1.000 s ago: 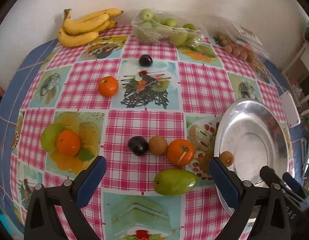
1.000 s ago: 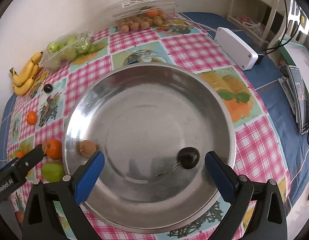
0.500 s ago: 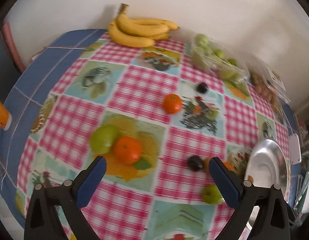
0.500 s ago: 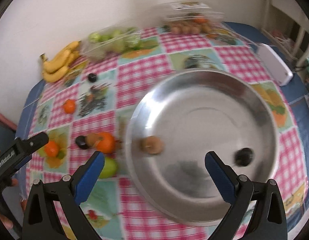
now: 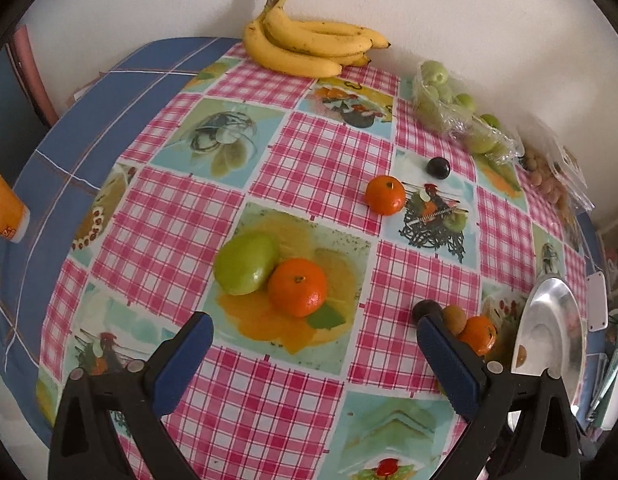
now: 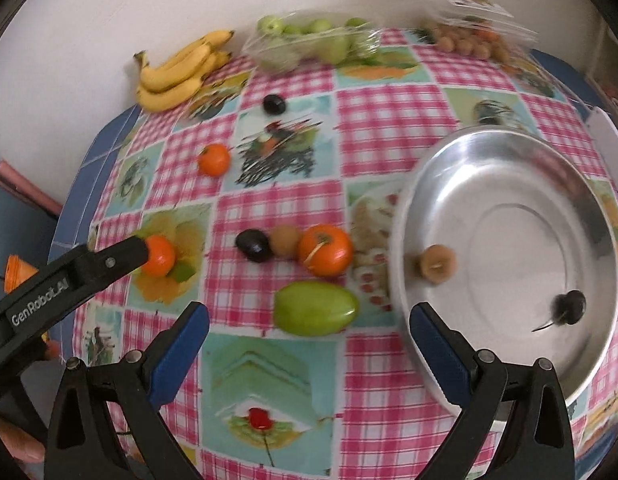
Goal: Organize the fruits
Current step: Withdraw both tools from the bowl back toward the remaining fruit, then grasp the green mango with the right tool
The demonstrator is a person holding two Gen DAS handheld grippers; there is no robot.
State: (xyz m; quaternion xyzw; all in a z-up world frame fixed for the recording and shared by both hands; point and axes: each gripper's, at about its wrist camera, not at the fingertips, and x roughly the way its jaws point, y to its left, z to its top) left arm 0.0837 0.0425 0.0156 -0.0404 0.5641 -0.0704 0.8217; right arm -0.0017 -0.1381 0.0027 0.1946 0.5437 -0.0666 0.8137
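My left gripper (image 5: 315, 328) is open just short of an orange (image 5: 297, 287) that touches a green mango (image 5: 245, 262). A second orange (image 5: 384, 195) and a dark plum (image 5: 437, 168) lie farther back. My right gripper (image 6: 309, 320) is open over another green mango (image 6: 315, 309). Behind that mango sit a dark plum (image 6: 253, 245), a brown round fruit (image 6: 284, 241) and an orange (image 6: 325, 249) in a row. The steel plate (image 6: 589, 200) at the right holds a brown fruit (image 6: 439, 263) and a dark stemmed fruit (image 6: 571, 307).
Bananas (image 5: 309, 46), a bag of green fruit (image 5: 457, 108) and a pack of small brown fruit (image 5: 549, 176) line the wall. An orange cup (image 5: 3, 208) stands at the table's left edge. The left gripper's arm (image 6: 57, 280) shows in the right wrist view.
The left gripper has swung left and now faces the orange and green mango. The right gripper has swung left off the plate to the green mango; the dark fruit rolled right in the plate.
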